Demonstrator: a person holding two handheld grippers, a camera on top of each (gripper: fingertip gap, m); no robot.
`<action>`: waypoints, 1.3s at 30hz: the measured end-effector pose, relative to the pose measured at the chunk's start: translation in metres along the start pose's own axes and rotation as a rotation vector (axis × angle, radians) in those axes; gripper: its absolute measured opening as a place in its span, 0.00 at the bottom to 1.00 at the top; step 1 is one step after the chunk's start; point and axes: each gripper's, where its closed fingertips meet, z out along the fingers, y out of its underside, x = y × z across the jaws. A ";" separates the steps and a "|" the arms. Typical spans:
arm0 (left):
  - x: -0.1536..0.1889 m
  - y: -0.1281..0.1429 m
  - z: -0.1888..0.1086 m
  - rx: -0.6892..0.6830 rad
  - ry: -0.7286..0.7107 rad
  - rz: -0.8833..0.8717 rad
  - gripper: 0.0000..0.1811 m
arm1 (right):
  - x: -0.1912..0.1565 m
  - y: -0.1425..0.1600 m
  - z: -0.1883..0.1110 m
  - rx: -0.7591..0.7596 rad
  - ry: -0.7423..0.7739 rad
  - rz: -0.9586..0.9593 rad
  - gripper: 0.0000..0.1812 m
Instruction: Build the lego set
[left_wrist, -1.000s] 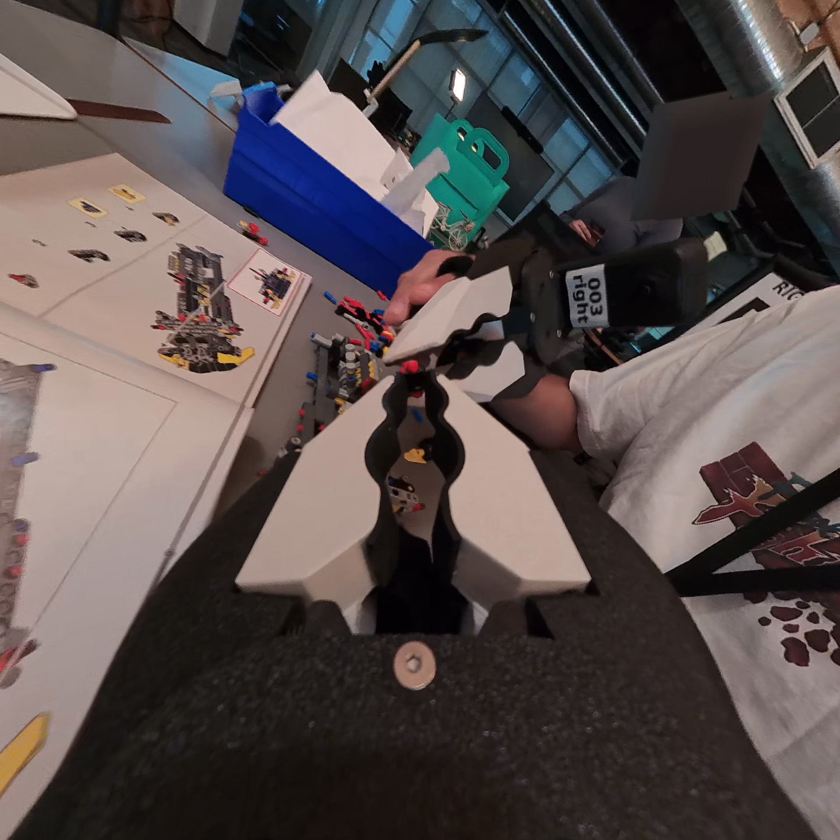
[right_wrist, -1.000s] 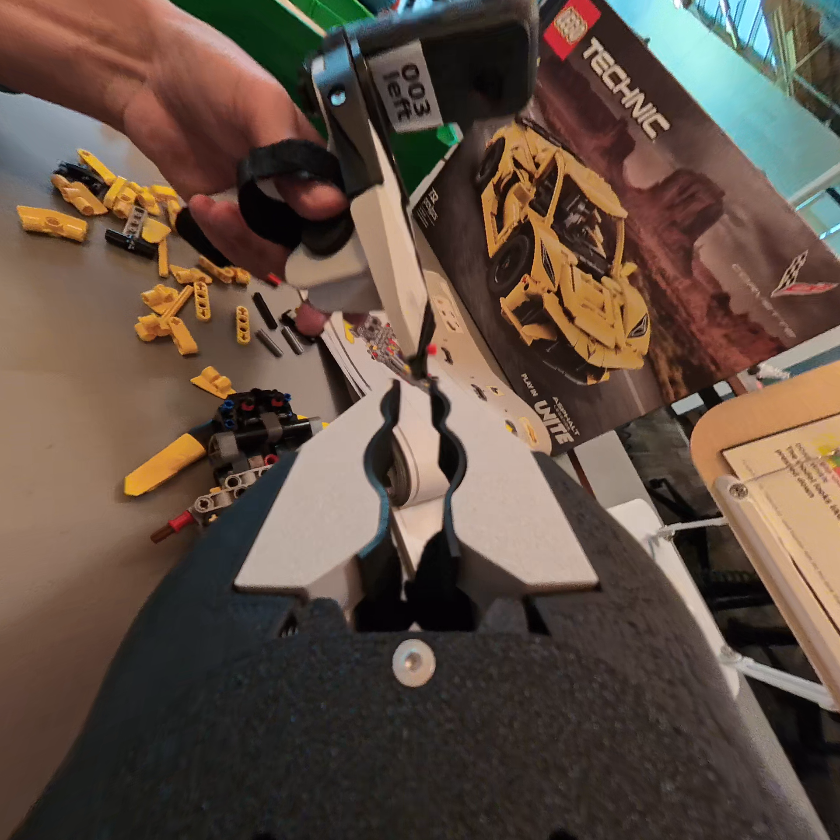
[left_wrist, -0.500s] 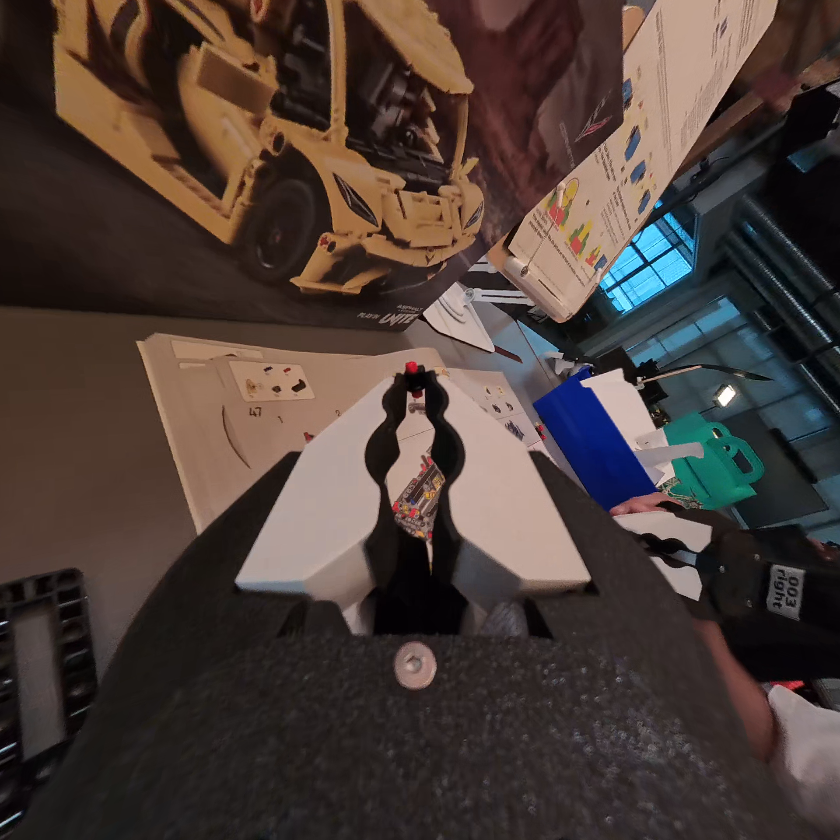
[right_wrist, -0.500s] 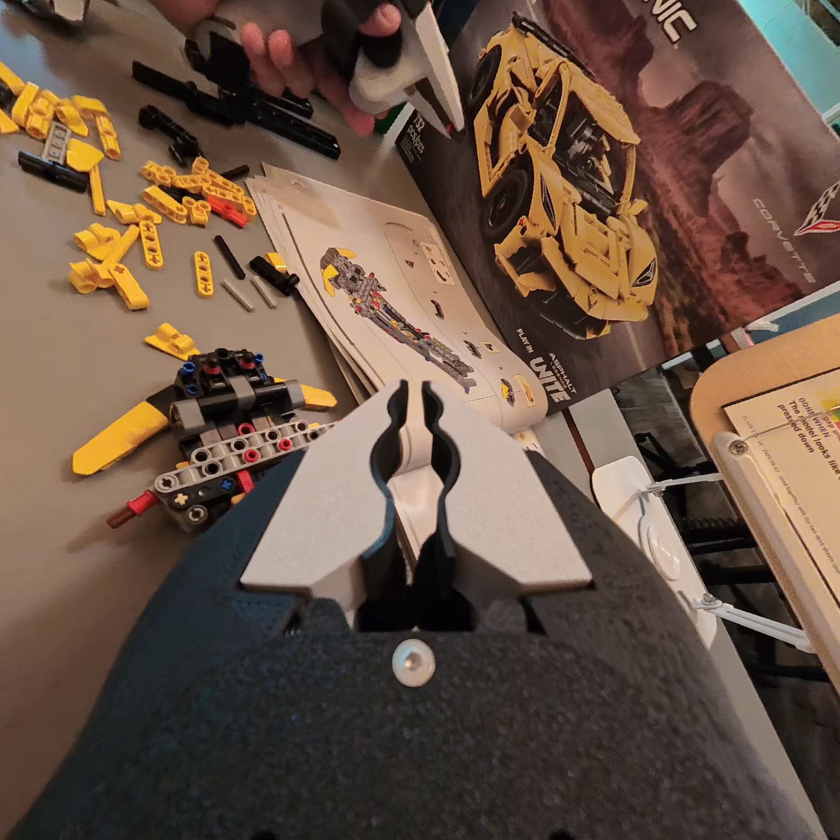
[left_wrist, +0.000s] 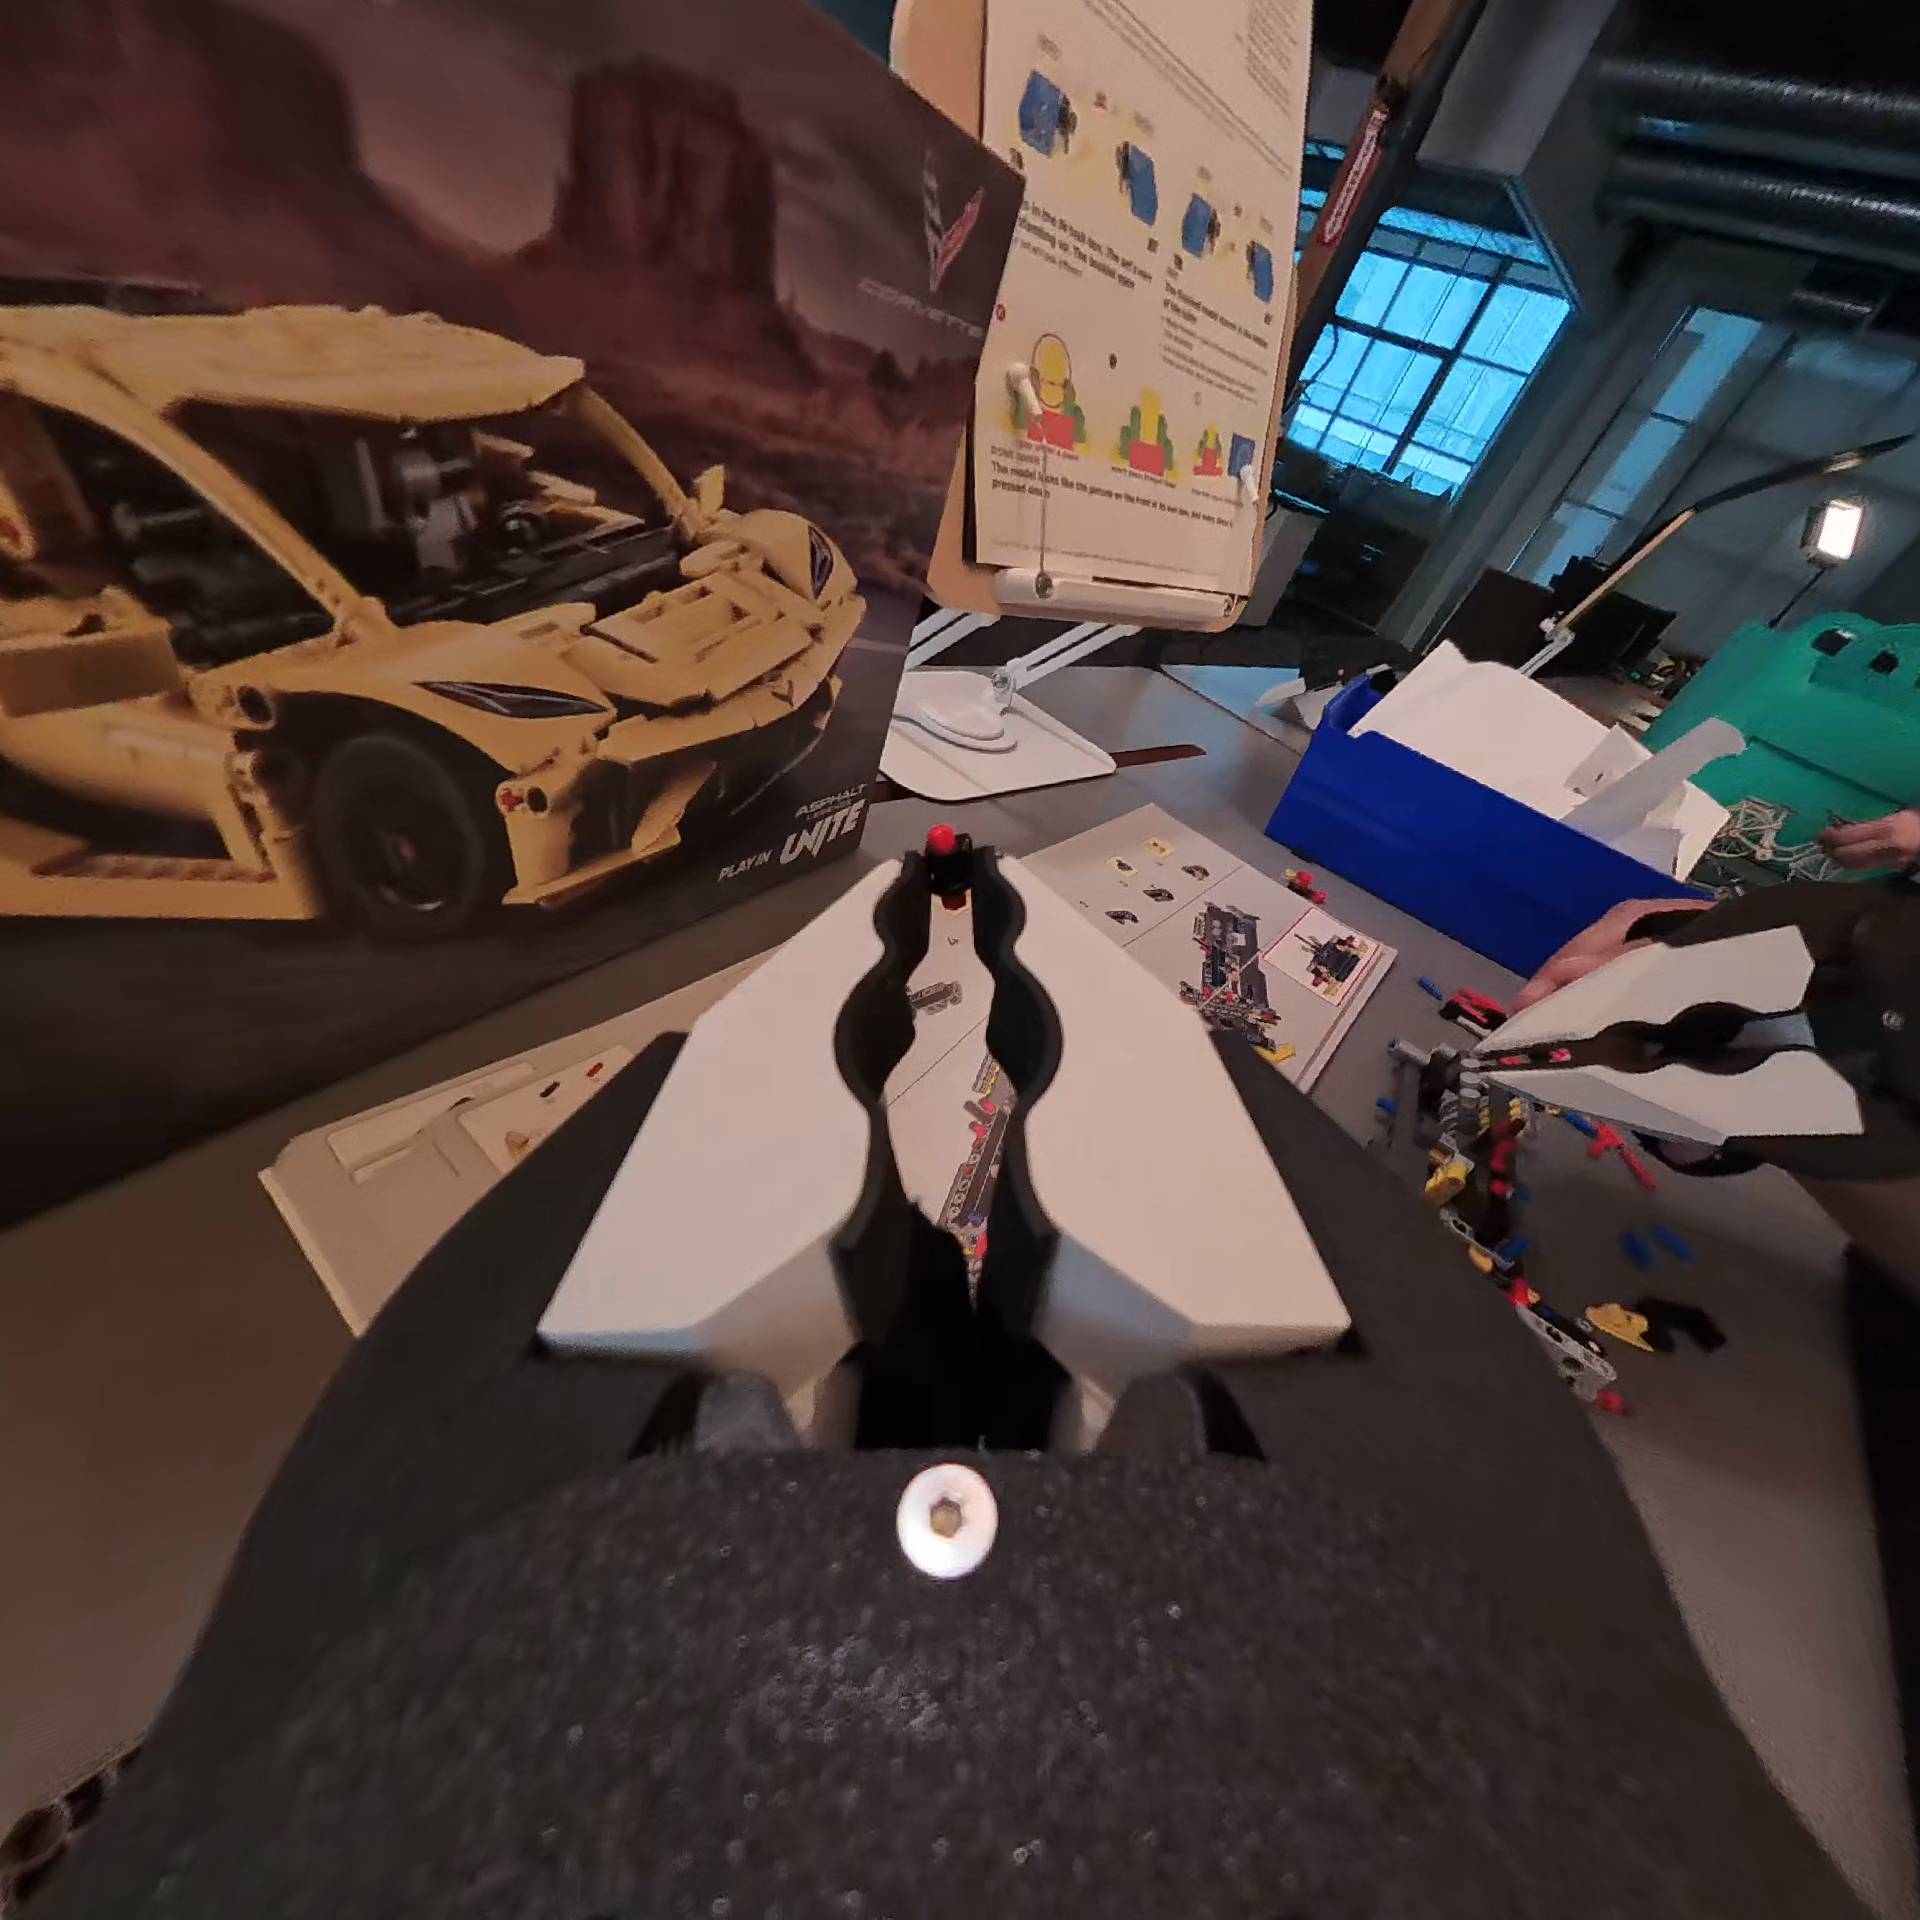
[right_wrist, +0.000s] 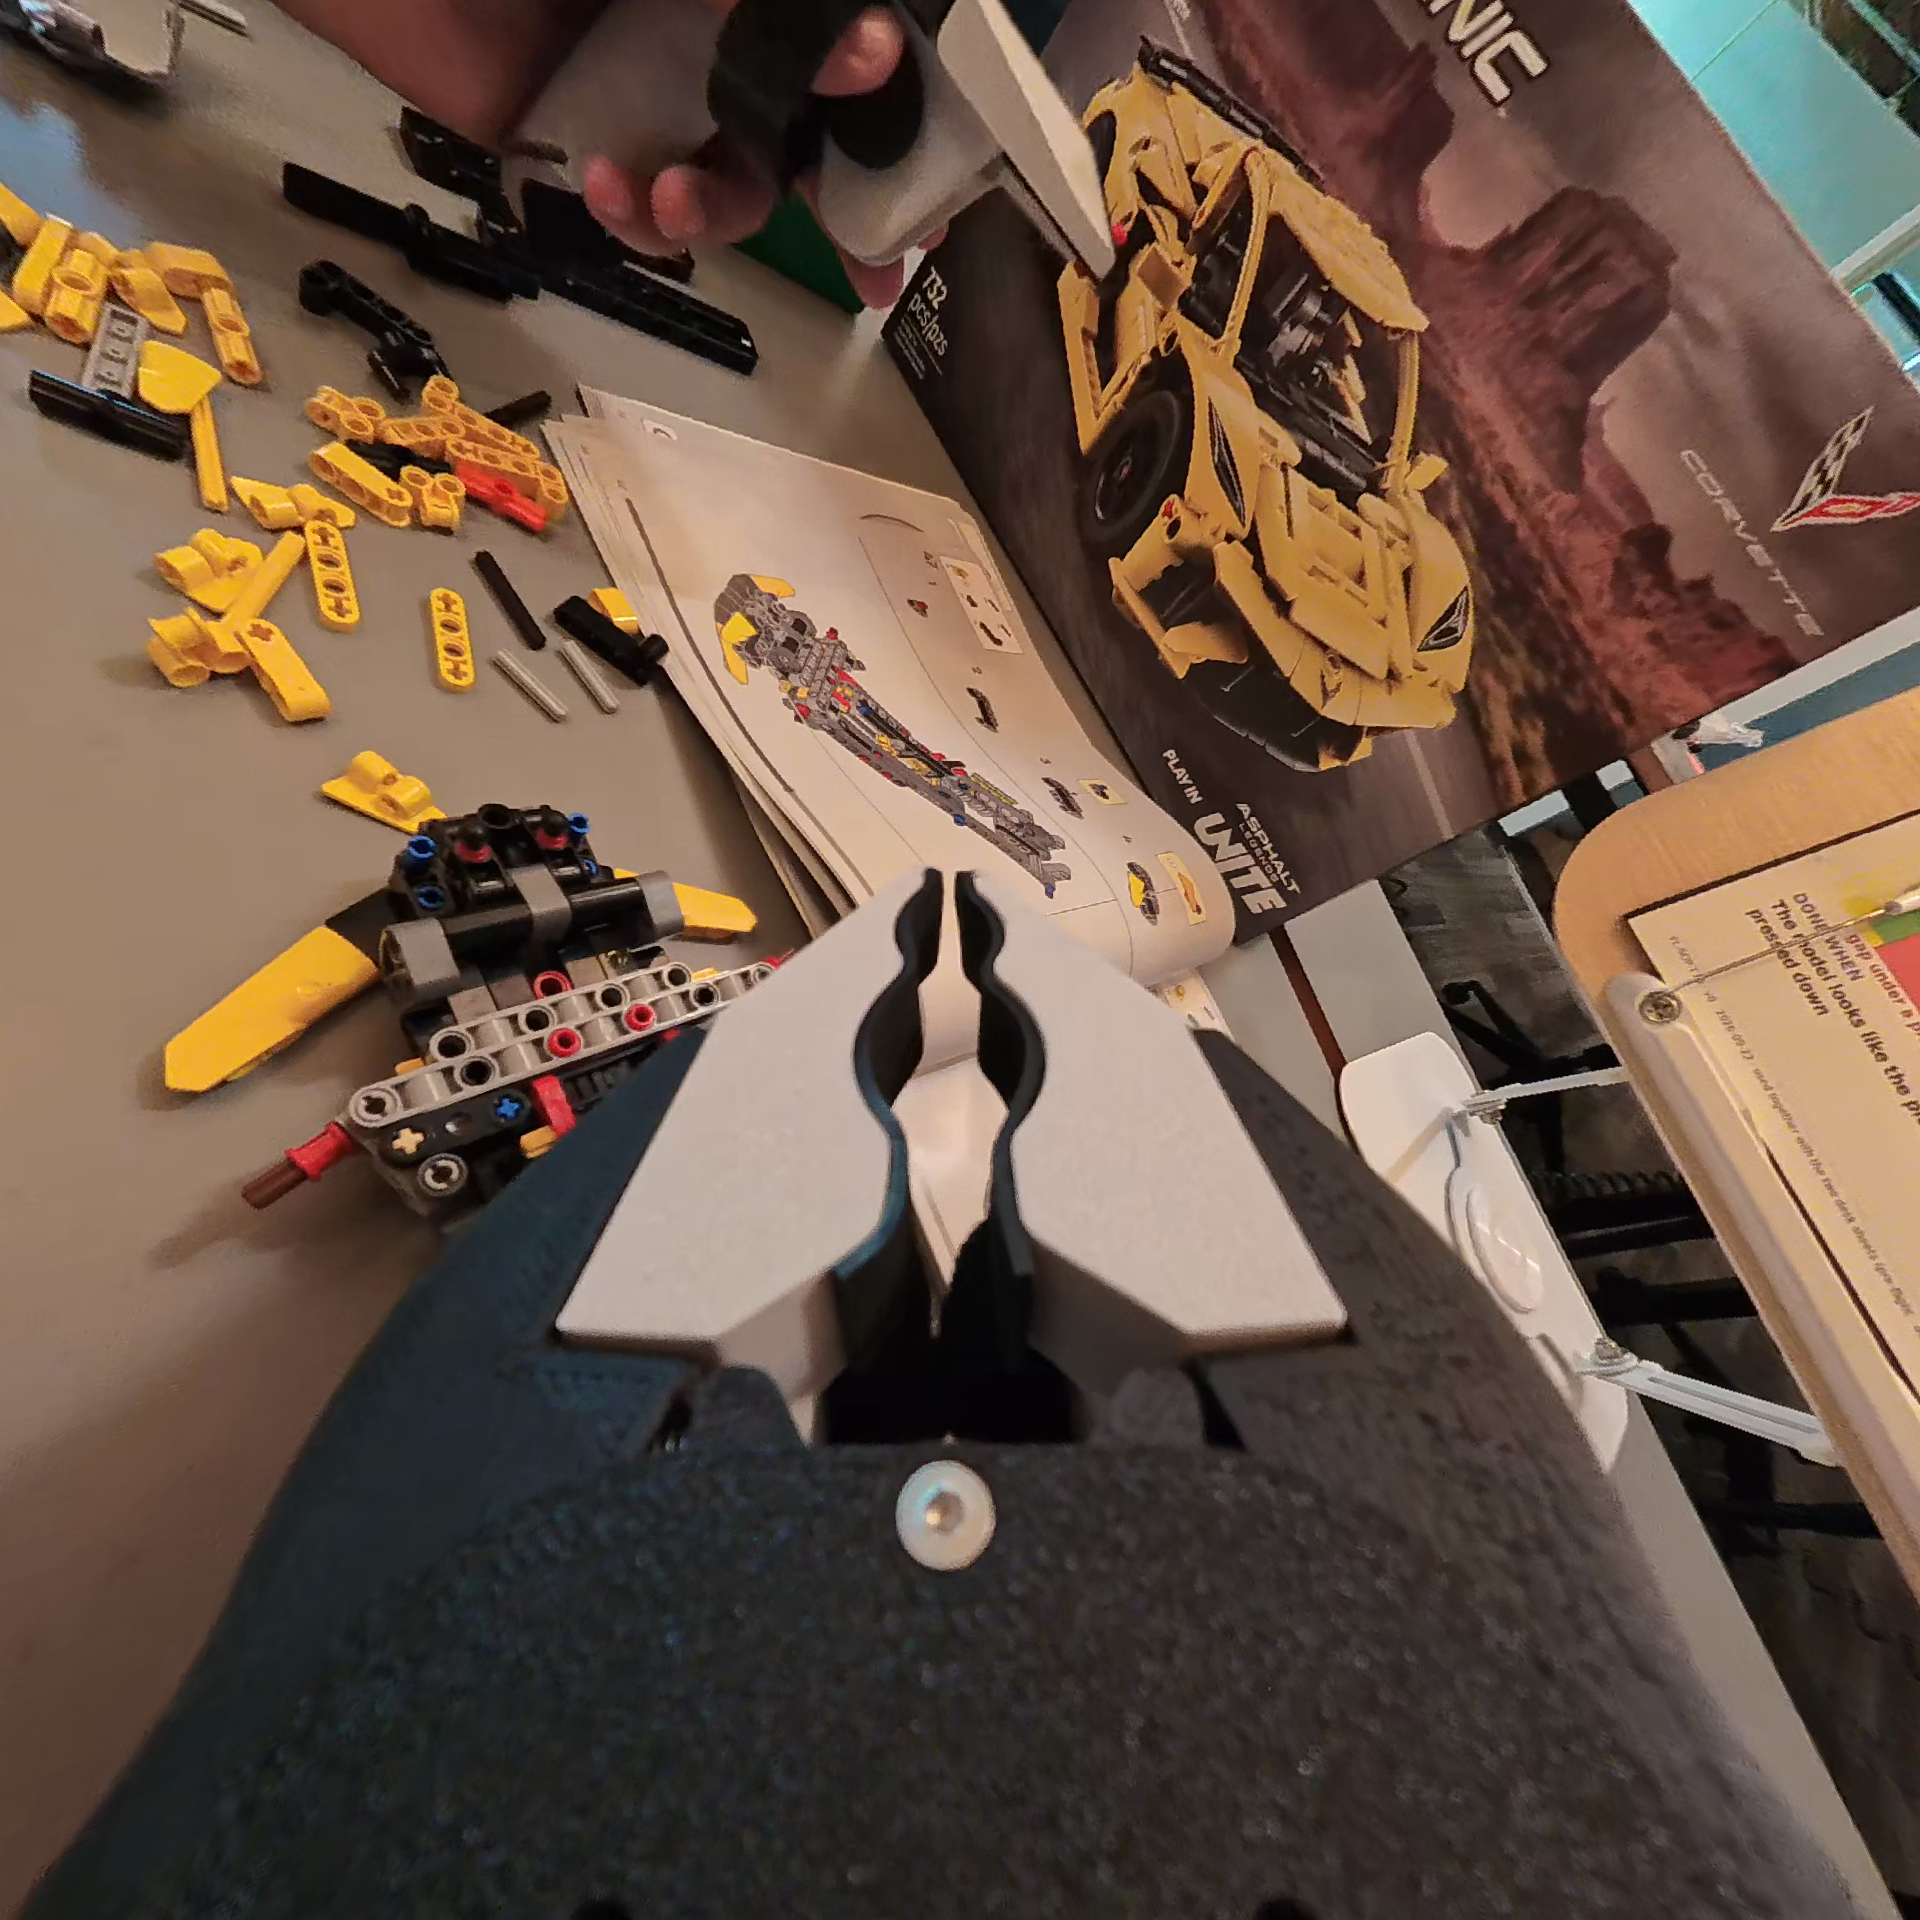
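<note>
My left gripper (left_wrist: 943, 868) is shut on a small red-and-black pin (left_wrist: 941, 844), held in the air in front of the set's box (left_wrist: 416, 499). It also shows at the top of the right wrist view (right_wrist: 1103, 247), with the pin (right_wrist: 1118, 231) at its tip. My right gripper (right_wrist: 945, 883) is shut with nothing visible in it. It hangs just right of the partly built black, grey and yellow assembly (right_wrist: 499, 966) and shows in the left wrist view (left_wrist: 1481, 1060), tips at that assembly (left_wrist: 1455, 1112). The open instruction booklet (right_wrist: 883, 675) lies between the box and the assembly.
Loose yellow, black and grey pieces (right_wrist: 270, 499) lie on the grey table (right_wrist: 104, 883) left of the booklet. More small pieces (left_wrist: 1600, 1320) lie around the assembly. A blue bin (left_wrist: 1455, 842), a green bag (left_wrist: 1829, 707) and a stand with a printed sheet (left_wrist: 1132, 312) stand farther back. The left gripper's tips are roughly 20 cm from the right gripper's.
The two grippers met tip to tip a second ago. My left gripper has since swung away towards the box, still holding the pin. My right gripper has dropped beside the assembly.
</note>
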 end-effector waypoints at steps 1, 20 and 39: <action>0.002 -0.001 0.000 0.005 0.003 0.012 0.03 | 0.000 -0.001 0.000 0.006 -0.001 -0.002 0.01; -0.004 0.006 0.001 -0.087 -0.140 0.303 0.03 | -0.003 0.004 0.003 -0.016 -0.018 0.000 0.00; -0.025 0.014 -0.002 -0.145 -0.237 0.263 0.03 | -0.006 0.006 0.005 -0.023 -0.040 0.008 0.00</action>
